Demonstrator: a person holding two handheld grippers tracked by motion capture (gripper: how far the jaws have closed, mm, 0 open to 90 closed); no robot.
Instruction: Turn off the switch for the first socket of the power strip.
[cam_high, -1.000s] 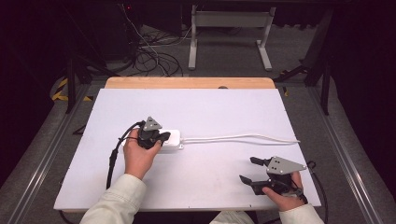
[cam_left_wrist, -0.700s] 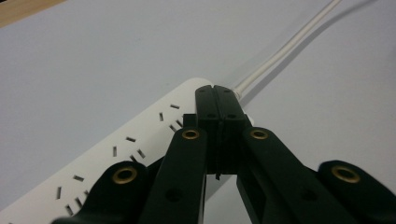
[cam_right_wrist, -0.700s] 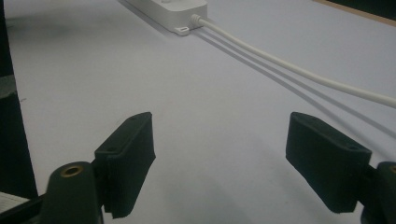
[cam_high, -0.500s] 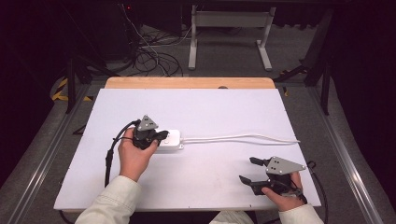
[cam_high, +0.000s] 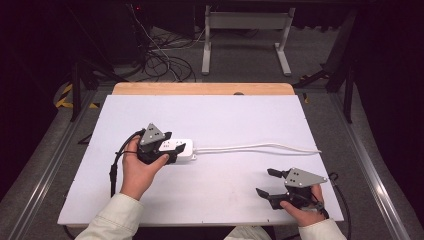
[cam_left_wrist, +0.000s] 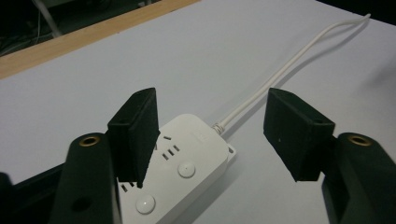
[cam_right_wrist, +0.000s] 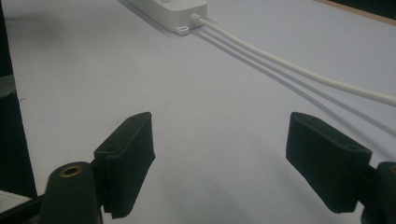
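Note:
A white power strip (cam_high: 181, 149) lies flat left of the table's middle, and its white cord (cam_high: 260, 147) trails off to the right. My left gripper (cam_high: 172, 147) hovers open over the strip's left part. In the left gripper view the strip (cam_left_wrist: 187, 158) sits low between the spread jaws, with the left fingertip (cam_left_wrist: 135, 126) covering part of its sockets. The strip's two round buttons and its cord (cam_left_wrist: 285, 70) are in sight there. My right gripper (cam_high: 264, 181) rests open near the front right edge with nothing in it. The right gripper view has the strip's cord end (cam_right_wrist: 173, 11) far ahead.
A white sheet (cam_high: 220, 120) covers the table, and a wooden strip (cam_high: 200, 88) shows along the far edge. Cables and a metal stand are on the floor beyond. The cord (cam_right_wrist: 299, 70) crosses ahead of my right gripper (cam_right_wrist: 222, 130).
My left gripper has shifted slightly left over the power strip. The right gripper has stayed put.

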